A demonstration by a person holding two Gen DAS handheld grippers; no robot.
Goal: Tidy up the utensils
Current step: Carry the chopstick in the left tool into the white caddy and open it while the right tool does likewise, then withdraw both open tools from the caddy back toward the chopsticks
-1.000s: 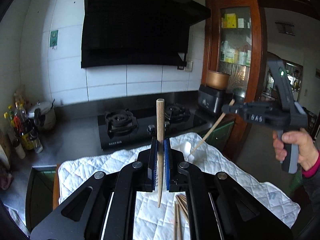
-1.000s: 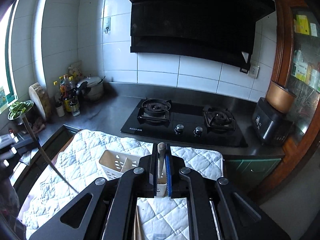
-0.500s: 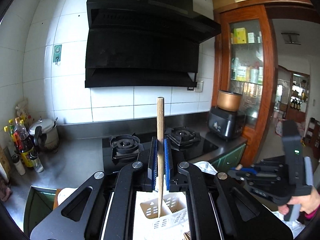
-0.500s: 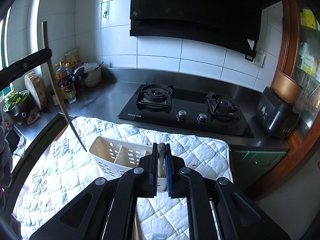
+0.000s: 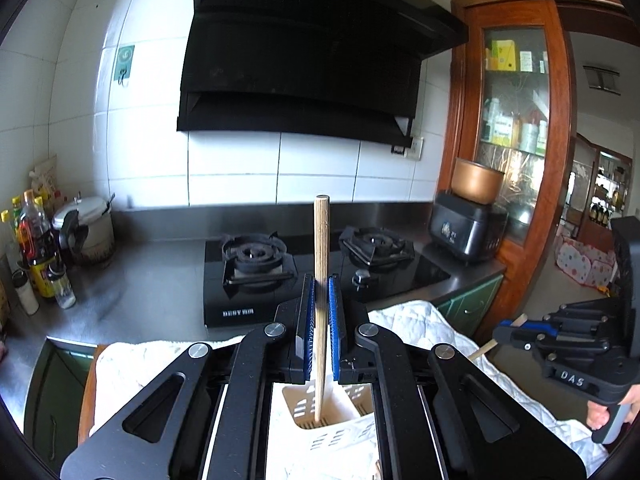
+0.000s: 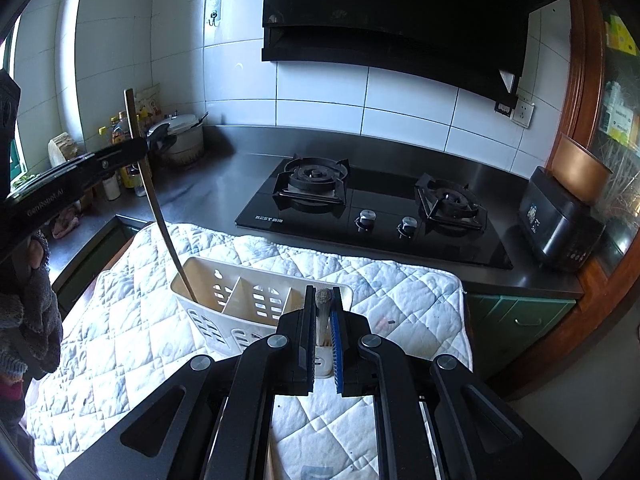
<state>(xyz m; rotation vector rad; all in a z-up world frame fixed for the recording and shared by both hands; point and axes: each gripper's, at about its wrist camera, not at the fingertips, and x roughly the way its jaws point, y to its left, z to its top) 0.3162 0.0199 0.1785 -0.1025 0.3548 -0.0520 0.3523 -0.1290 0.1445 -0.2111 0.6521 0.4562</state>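
The counter (image 6: 224, 184) runs steel-grey round the stove (image 6: 372, 204), and the white quilted cloth (image 6: 400, 292) spread over it gives the work a soft bed. On that cloth, at about 8 o'clock from the stove in the right wrist view, stands the cream slotted holder (image 6: 240, 304), divided into compartments so utensils can stand upright.

The left tool (image 5: 320, 316) is clamped tight on a wooden chopstick (image 5: 321, 264), held near vertical with its thin end down, which I judge is the way to drop it cleanly through the holder's mouth. In the right wrist view its tip sits just inside the leftmost compartment, at the wall near 9 o'clock; whether it touches the bottom I cannot tell.

The right tool (image 6: 322, 320) grips a second chopstick (image 6: 322, 300), seen end-on between nearly closed blue pads (image 6: 335, 344), and waits at 3 o'clock of the holder, probably next in turn.

Half a second ago the left chopstick hung above the cloth, short of the holder's rim; now its point has gone down into the compartment. The right tool has drawn slightly nearer the holder's right end
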